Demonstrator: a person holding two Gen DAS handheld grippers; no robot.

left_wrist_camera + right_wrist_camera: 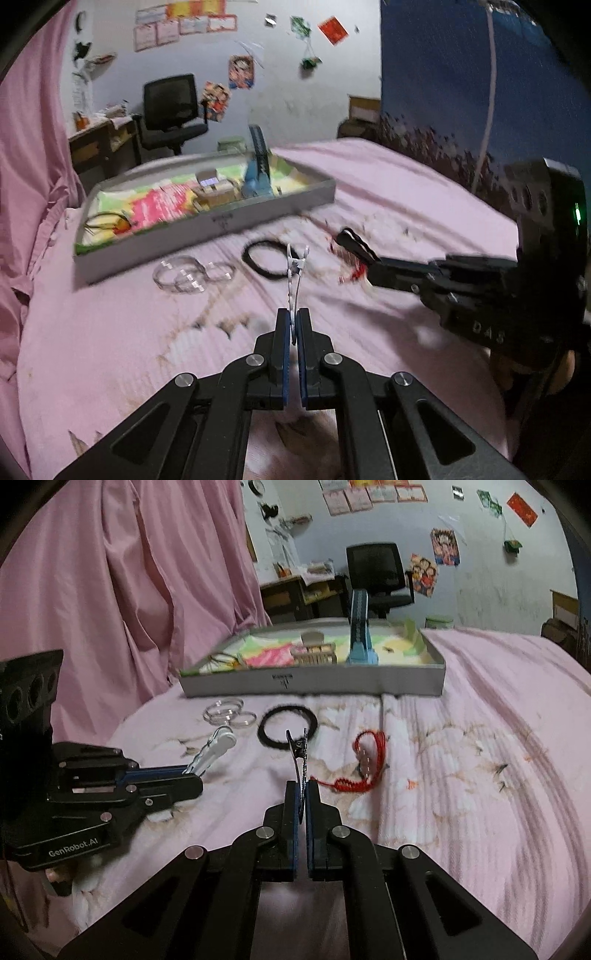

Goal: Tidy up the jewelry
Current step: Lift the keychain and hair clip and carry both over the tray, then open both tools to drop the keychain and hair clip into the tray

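Left gripper (pixel 294 325) clamps white hair clip (pixel 294 275); right gripper (pixel 303 794) clamps dark hair clip (pixel 300 751). Open bedsheet (pixel 461 775) beyond both; tray edge (pixel 314 685) farther ahead.

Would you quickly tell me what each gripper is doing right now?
Left gripper: closed on a white hair clip.
Right gripper: closed on a dark hair clip.

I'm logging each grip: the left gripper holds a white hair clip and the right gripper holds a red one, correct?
Not quite. The right gripper holds a dark clip, not red, as the right wrist view shows. The left gripper does hold the white hair clip.
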